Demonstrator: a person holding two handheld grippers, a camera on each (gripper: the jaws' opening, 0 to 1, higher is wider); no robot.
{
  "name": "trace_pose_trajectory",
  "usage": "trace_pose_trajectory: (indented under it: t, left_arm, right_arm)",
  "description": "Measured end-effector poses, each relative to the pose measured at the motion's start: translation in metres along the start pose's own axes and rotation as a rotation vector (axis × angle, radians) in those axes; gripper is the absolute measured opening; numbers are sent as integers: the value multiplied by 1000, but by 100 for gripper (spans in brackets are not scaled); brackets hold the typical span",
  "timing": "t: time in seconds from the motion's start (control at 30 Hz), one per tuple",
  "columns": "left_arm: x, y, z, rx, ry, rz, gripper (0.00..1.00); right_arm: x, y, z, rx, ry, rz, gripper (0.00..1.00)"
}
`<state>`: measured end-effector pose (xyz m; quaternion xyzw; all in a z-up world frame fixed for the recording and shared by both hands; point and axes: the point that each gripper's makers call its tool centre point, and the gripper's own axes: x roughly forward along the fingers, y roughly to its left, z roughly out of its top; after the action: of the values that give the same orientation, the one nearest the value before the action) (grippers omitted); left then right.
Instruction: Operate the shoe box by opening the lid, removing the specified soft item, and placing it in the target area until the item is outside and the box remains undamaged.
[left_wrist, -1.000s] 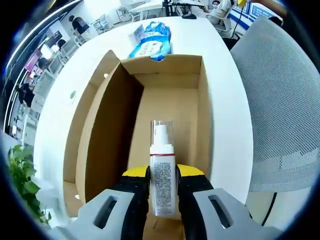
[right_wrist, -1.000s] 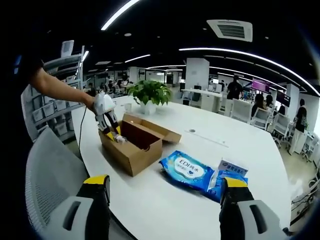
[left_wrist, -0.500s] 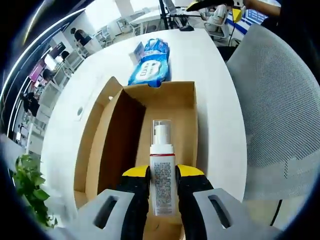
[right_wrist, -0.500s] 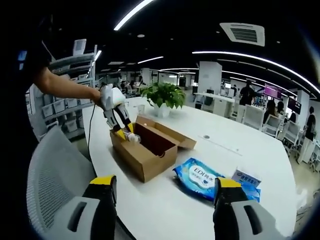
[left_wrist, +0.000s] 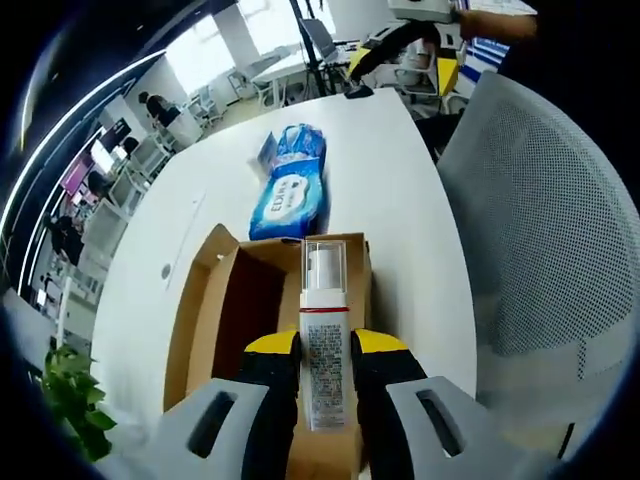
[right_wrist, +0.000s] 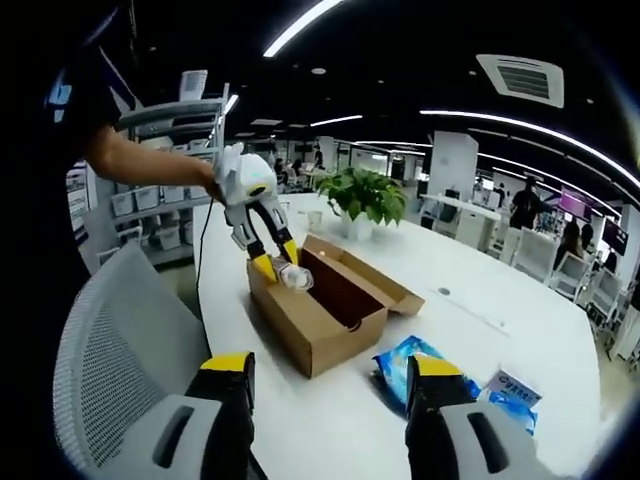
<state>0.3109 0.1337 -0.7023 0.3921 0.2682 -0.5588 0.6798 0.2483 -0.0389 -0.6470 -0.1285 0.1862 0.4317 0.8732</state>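
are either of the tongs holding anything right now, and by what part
The left tongs hold a small spray bottle by its labelled body, cap end pointing away, above the open cardboard box. The right tongs are open and hold nothing.

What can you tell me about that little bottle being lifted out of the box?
The bottle is a slim white spray bottle with a clear cap over its nozzle, a red band under the cap and a label of fine print. It is clamped between the yellow-tipped jaws of the left gripper, cap pointing away from the gripper. In the right gripper view it hangs tilted above the near end of the open cardboard box, apparently touching only the jaws.
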Motion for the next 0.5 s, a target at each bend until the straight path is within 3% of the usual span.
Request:
trace_pose_trajectory:
  t: [0.5]
  left_arm:
    - [1, -32, 33, 49, -81, -103, 19]
  right_arm:
    - [13, 18, 12, -52, -35, 80, 45]
